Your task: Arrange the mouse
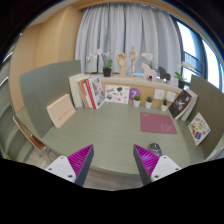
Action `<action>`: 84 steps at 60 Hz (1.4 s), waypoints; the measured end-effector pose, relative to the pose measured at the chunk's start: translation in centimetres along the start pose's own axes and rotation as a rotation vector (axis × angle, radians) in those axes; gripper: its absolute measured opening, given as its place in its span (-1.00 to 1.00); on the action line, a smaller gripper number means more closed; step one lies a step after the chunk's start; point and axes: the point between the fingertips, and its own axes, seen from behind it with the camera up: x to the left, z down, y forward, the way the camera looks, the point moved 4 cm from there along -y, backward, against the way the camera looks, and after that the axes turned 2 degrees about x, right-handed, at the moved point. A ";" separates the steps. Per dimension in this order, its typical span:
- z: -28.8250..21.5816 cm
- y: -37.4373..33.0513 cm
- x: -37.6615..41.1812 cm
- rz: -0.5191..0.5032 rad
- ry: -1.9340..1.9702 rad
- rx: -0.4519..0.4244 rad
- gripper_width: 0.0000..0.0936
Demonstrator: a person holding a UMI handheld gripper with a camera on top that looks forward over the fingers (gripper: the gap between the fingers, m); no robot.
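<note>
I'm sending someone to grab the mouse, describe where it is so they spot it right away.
Start at the green desk and find the pink mat. Nearer than the mat, just beyond the gripper's open right finger, sits the mouse, the only small dark rounded thing there.

The gripper [113, 160] at the bottom of the frame has white fingers, and the pads [80, 159] on their inner faces are bright magenta with a fine ribbed pattern. The table [110, 125] in the middle is plain grey-green. On it, at the right of centre, lies a dull pink mat [158, 123]. The low shelf [135, 88] behind the table is light wood colour. In the upper part of the frame the curtains [125, 30] are pale grey with vertical folds. The wall [40, 50] at upper left is beige. At the left, a panel [61, 111] of light tan colour leans.
</note>
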 end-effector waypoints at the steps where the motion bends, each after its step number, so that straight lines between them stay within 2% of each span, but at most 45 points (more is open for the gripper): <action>1: 0.1 0.6 0.2 0.021 0.006 0.026 0.73; 14: 8.2 2.5 -9.2 0.140 0.059 0.180 0.73; 25: 11.7 6.1 -15.2 0.149 0.099 0.251 0.70; 47: 9.5 15.4 -18.6 0.100 0.114 0.281 0.69; 52: 8.9 16.3 -19.1 0.105 0.120 0.278 0.57; 58: 8.9 16.4 -19.7 0.123 0.133 0.283 0.10; 60: 9.0 16.4 -19.7 0.123 0.139 0.287 0.08; 69: 8.9 16.4 -19.7 0.124 0.135 0.319 -0.25; 78: 8.6 16.1 -19.2 0.074 0.122 0.345 -0.26; 84: 4.1 14.9 -19.3 0.050 0.130 0.294 -0.26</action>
